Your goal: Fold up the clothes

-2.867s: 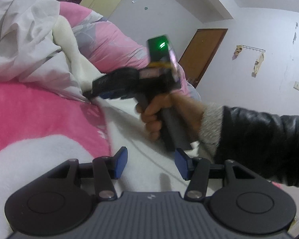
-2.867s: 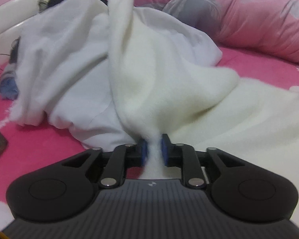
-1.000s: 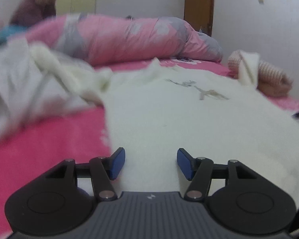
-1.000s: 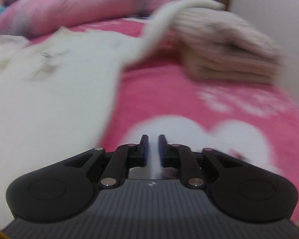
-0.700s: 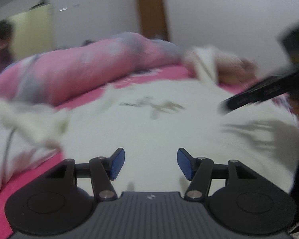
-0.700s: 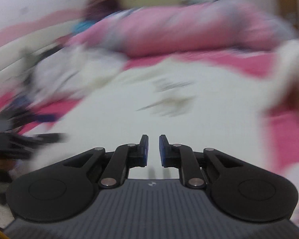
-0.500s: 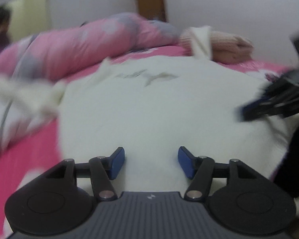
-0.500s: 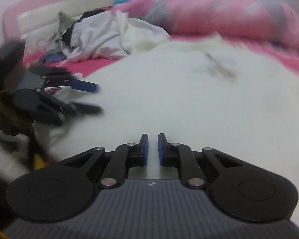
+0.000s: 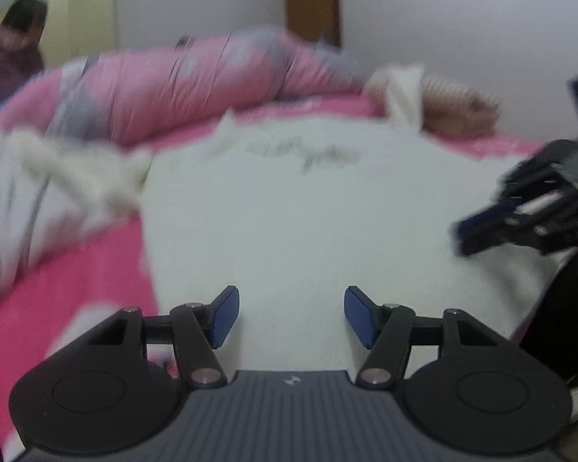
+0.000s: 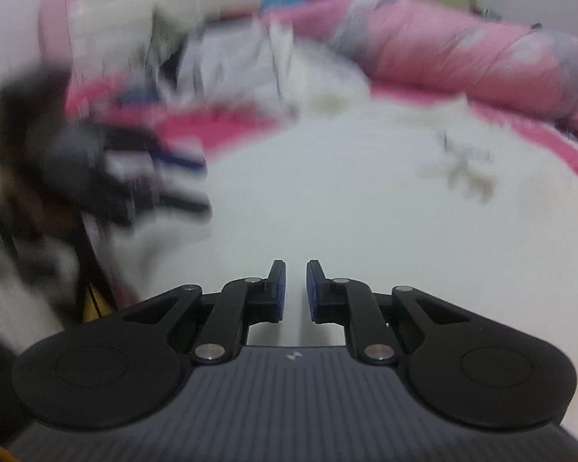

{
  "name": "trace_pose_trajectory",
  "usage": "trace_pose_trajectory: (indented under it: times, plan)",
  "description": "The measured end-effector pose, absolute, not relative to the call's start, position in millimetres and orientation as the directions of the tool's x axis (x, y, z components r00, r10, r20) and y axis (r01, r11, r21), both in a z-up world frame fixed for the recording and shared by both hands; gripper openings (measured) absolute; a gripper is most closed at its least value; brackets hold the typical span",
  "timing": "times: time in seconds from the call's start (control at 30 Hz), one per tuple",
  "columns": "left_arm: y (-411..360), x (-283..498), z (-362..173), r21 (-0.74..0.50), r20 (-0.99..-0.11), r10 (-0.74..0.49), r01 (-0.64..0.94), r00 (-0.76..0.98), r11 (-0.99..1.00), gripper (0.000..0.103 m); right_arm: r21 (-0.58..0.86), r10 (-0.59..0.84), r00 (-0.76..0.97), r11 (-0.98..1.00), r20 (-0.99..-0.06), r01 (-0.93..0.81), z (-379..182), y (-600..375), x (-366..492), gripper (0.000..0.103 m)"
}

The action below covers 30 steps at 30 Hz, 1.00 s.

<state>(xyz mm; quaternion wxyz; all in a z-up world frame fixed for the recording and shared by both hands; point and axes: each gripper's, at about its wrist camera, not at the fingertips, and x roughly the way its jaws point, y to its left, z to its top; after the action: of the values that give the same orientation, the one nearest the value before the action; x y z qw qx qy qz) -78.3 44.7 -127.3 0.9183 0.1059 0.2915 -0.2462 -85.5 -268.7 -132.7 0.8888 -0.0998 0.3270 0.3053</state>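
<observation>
A white fleece garment (image 9: 289,211) with a small grey print lies spread flat on the pink bed. My left gripper (image 9: 291,315) hovers over its near edge, open, with only cloth below its blue pads. My right gripper (image 10: 295,288) hangs over the garment (image 10: 366,211) from the other side; its jaws stand nearly together, opening slightly, with nothing between them. In the left wrist view the right gripper (image 9: 481,227) shows at the right edge, and in the right wrist view the left gripper (image 10: 165,188) is a blur at the left.
A heap of unfolded white clothes (image 9: 38,177) lies left of the garment. A pink and grey quilt (image 9: 173,88) runs along the back of the bed. A folded beige knit (image 9: 454,107) sits at the far right. A person (image 9: 11,54) is in the background.
The right gripper let go of the white cloth and swung round from the bed's right side, so it now faces the garment and the clothes heap. The left gripper stayed open, drifting slightly.
</observation>
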Motion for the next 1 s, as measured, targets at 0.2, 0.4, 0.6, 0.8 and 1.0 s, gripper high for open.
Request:
trace_pose_trajectory:
  times: [0.2, 0.4, 0.6, 0.8, 1.0]
  plan:
    - [92.1, -102.9, -128.7, -0.099, -0.552, -0.436, 0.463, 0.711, 0.881, 0.072, 0.177, 0.268, 0.698, 0.963, -0.664, -0.201, -122.8, -378.0, -147.2, 0.015]
    - [99.5, -112.1, -126.9, -0.144, -0.517, -0.478, 0.479, 0.710, 0.866, 0.072, 0.320, 0.220, 0.832, 0.946, -0.509, -0.054, -95.7, -386.8, -176.1, 0.016]
    - [94.5, -121.3, -135.2, -0.127, -0.537, -0.467, 0.480, 0.702, 0.868, 0.073, 0.330, 0.252, 0.828, 0.940, -0.500, -0.087, -95.3, -355.5, -146.9, 0.023]
    - [101.7, -130.9, -142.2, -0.136, -0.537, -0.476, 0.485, 0.697, 0.864, 0.074, 0.194, 0.014, 0.694, 0.964, -0.719, 0.181, -111.2, -352.7, -152.8, 0.024]
    - [121.8, -136.9, -134.7, -0.196, -0.488, -0.513, 0.484, 0.706, 0.853, 0.076, 0.212, -0.100, 0.717, 0.919, -0.690, 0.331, -87.7, -349.6, -180.9, 0.035]
